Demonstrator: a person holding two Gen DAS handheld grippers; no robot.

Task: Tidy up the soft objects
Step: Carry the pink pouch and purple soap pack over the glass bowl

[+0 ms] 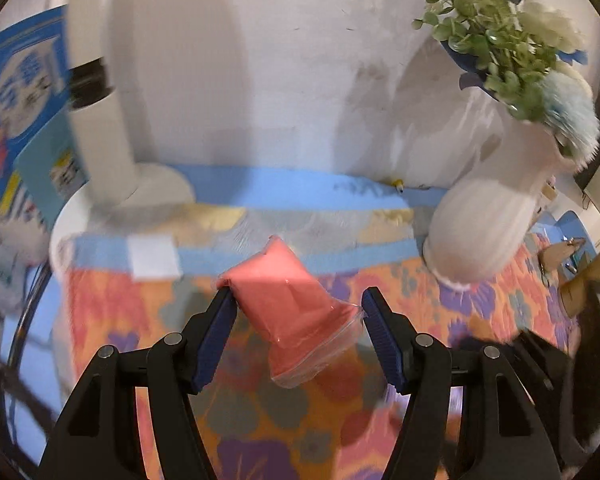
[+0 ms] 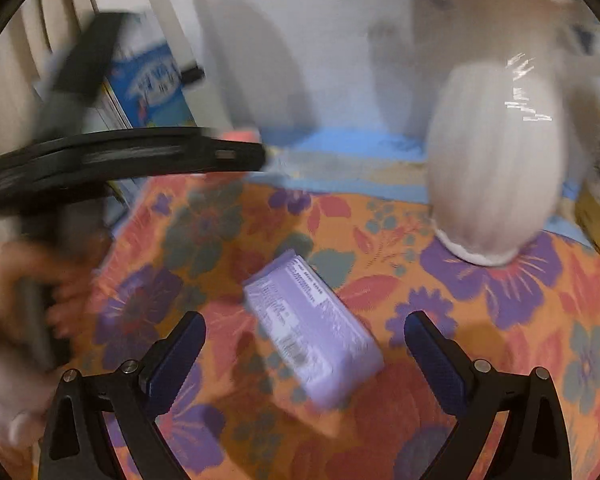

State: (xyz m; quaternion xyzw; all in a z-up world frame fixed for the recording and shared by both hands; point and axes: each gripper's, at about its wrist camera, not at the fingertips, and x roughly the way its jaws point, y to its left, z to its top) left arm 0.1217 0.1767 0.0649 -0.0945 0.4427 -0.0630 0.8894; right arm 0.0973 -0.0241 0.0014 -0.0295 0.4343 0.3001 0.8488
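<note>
Pink pack [image 1: 288,304] could slip from left claw [image 1: 298,300], clamped on its corners; right claw [image 2: 305,338] gapes over purple pack [image 2: 312,332].

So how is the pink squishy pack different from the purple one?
The pink pack is plain, in clear wrap, and sits between the left tool's fingers, apparently lifted. The purple pack has printed writing on top and lies flat on the flowery cloth, between the right tool's open fingers but untouched. Both look like soft, blocky wrapped packs.
</note>
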